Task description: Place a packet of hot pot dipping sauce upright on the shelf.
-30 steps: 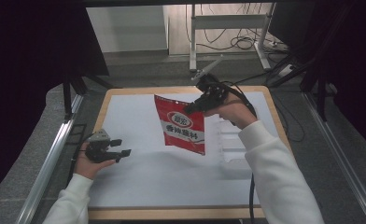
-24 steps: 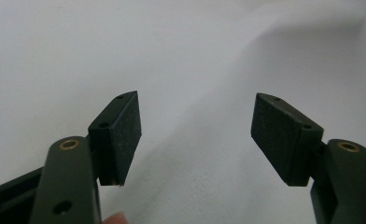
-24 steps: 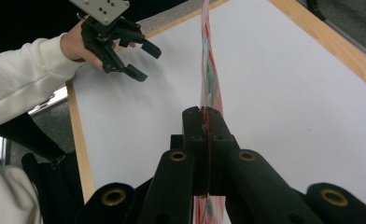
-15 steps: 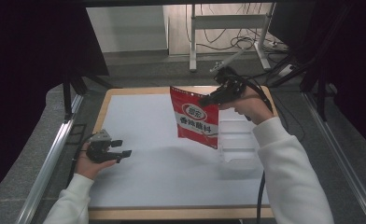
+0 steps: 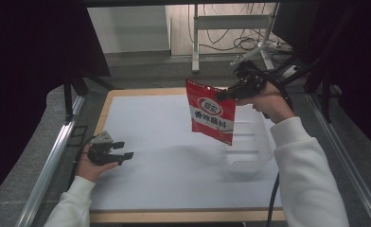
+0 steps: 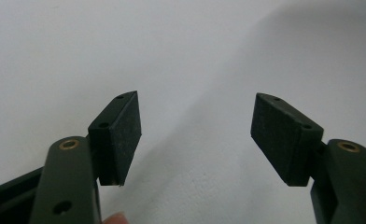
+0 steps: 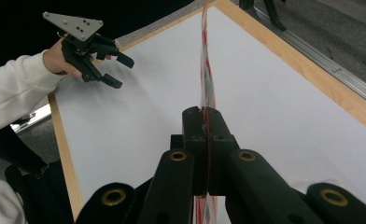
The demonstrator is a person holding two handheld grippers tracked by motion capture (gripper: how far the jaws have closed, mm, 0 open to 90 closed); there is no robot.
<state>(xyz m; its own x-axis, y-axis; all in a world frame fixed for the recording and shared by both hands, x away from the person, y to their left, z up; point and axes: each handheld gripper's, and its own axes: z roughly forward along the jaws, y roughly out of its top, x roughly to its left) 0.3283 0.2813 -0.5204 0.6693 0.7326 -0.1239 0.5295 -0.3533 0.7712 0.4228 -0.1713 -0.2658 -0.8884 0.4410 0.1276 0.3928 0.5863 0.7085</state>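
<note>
right tool point(image 5: 223, 93): we pinch the red bag point(image 5: 211, 113) by its top edge, hanging under the tool over the clear tray point(image 5: 264, 146) | left tool point(image 5: 123, 150): wide, holding nothing, low on the desk point(image 5: 160, 123) | risk: thin pinch, bag may slip and miss the tray

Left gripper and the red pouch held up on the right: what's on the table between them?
Nothing: in the high view, bare white tabletop separates the open left gripper from the red pouch pinched by the right gripper.
</note>
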